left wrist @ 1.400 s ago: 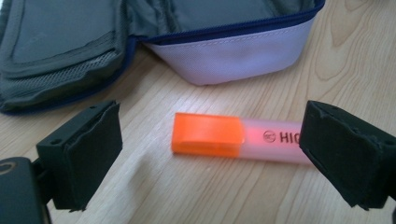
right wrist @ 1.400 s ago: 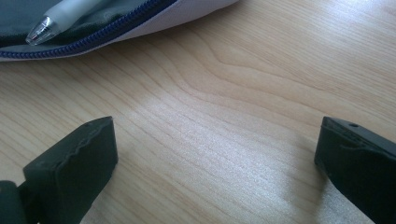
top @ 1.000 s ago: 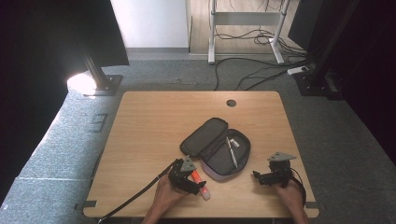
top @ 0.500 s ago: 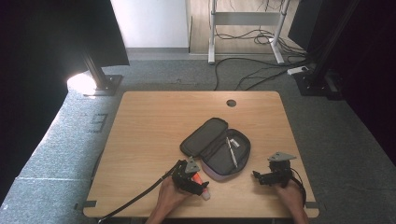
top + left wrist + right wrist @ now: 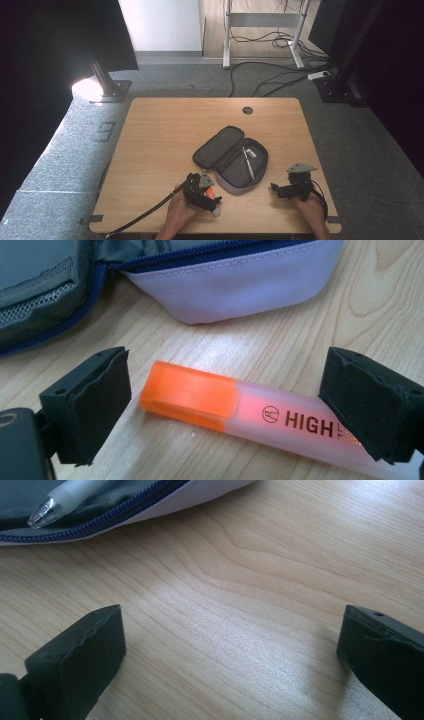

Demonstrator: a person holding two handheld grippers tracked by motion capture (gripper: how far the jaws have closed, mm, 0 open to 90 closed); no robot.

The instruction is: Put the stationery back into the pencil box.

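Note:
An orange-capped highlighter (image 5: 235, 410) lies flat on the wooden table (image 5: 160, 135), just in front of an open lilac pencil case (image 5: 232, 157). My left gripper (image 5: 225, 405) is open, its jaws standing on either side of the highlighter without touching it; in the high view the left gripper (image 5: 205, 192) sits low over the highlighter (image 5: 212, 195). A clear pen (image 5: 247, 161) rests inside the case, and its tip (image 5: 47, 505) pokes over the zip in the right gripper view. My right gripper (image 5: 227, 650) is open over bare wood, to the right of the case (image 5: 125, 505).
A round cable hole (image 5: 247, 110) sits near the table's far edge. The case's lid (image 5: 215, 145) is folded open toward the left. Cables (image 5: 270, 75) and desk legs stand on the floor beyond. A lamp base (image 5: 107, 90) is at the far left.
My left gripper has shifted slightly right and lower over the highlighter. The right gripper and the case have stayed put.

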